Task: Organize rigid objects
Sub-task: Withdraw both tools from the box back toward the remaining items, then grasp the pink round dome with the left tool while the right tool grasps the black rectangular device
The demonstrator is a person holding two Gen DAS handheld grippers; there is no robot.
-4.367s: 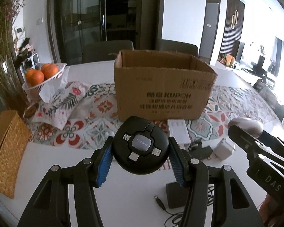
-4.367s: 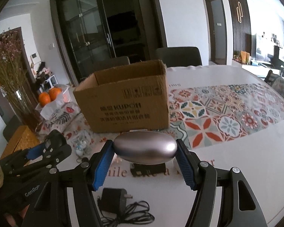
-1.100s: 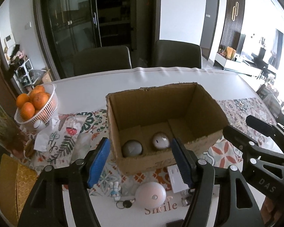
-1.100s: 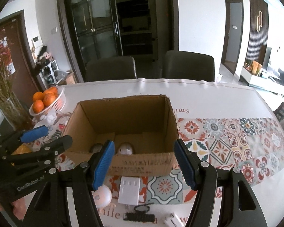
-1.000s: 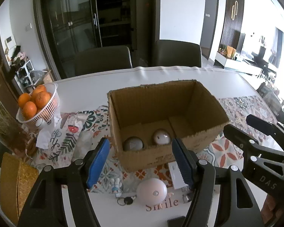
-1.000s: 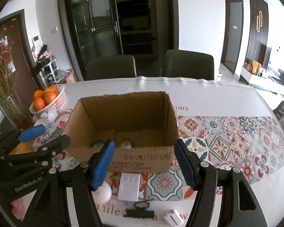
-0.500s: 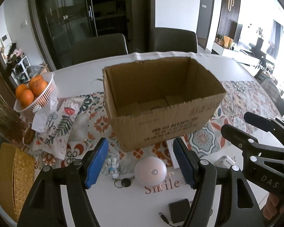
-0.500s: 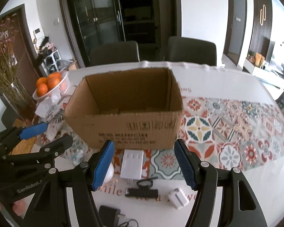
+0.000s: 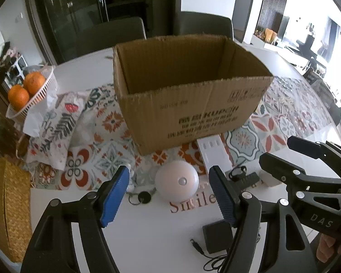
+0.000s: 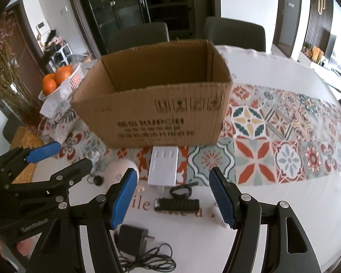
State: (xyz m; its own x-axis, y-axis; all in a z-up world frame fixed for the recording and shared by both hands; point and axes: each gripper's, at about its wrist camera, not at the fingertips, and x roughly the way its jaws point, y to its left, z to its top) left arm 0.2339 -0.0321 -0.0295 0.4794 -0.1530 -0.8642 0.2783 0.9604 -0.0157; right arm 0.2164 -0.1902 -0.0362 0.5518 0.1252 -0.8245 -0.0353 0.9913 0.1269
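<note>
- Far left: a white basket [image 9: 44, 86] of oranges [image 9: 34, 83] sat on the patterned runner [image 9: 106, 145]; a woven mat [image 9: 9, 207] lay at the near left edge.
- Your left gripper [image 9: 168, 194] hung over the white table [image 9: 147, 232], blue pads apart and gripping nothing. Its jaws had just been opening wider.
- Between those pads, on the table: a pale dome-shaped light [image 9: 176, 183], untouched. Just left of it, a small black key ring [image 9: 141, 197].
- Centre, far side: the open cardboard box [image 9: 188, 95] stood upright on the runner, behind the loose items. You could not see its floor from either wrist.
- Against the box's near wall: a white power strip [image 10: 163, 165], flat.
- Near of that: a black bike light [image 10: 176, 204] with a ring mount, lying between your right gripper's pads.
- Your right gripper [image 10: 175, 199] was spread and empty, touching nothing.
- Near edge: a black adapter [image 10: 131, 238] with coiled cord.
- A small white plug [image 10: 220, 220] showed partly behind the right pad.
</note>
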